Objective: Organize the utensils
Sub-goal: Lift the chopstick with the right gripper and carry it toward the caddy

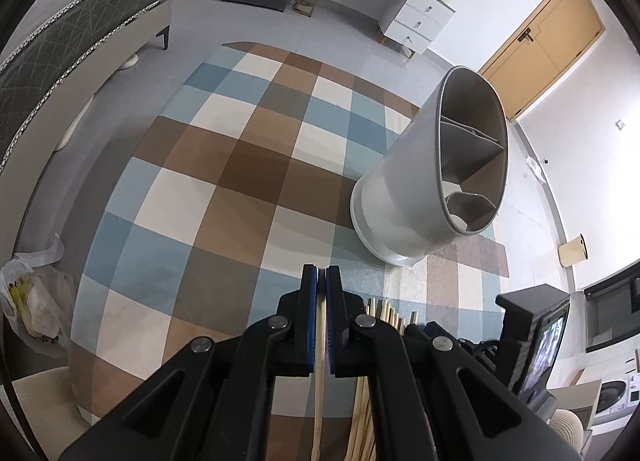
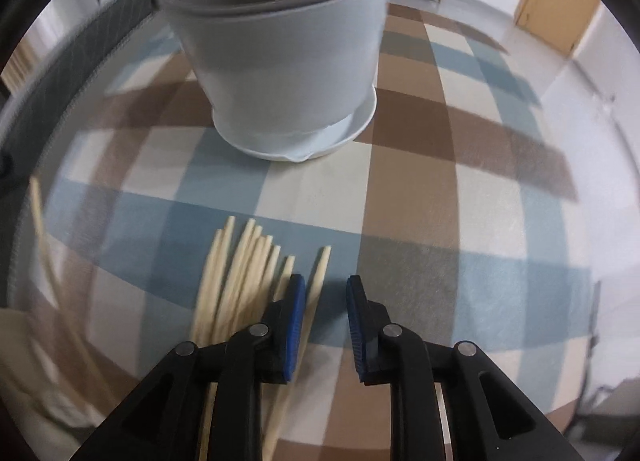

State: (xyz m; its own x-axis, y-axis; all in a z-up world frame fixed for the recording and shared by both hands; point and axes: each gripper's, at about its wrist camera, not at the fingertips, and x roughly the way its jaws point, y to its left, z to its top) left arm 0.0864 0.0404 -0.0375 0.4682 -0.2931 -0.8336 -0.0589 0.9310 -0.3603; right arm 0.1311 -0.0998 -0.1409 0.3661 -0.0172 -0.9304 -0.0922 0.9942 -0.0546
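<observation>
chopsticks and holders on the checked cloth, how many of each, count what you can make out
chopsticks loose in the pile: about 8, blurred
chopstick held in the left gripper: 1
holder, grey, with dividers: 1
total: about 10
The right gripper holds none.

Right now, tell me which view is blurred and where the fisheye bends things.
Left wrist view: sharp; the checked tablecloth bulges and the grey divided utensil holder leans. Right wrist view: motion-smeared, worst at the left edge, softening the pale wooden chopsticks; the black right gripper itself stays crisp, jaws apart.
</observation>
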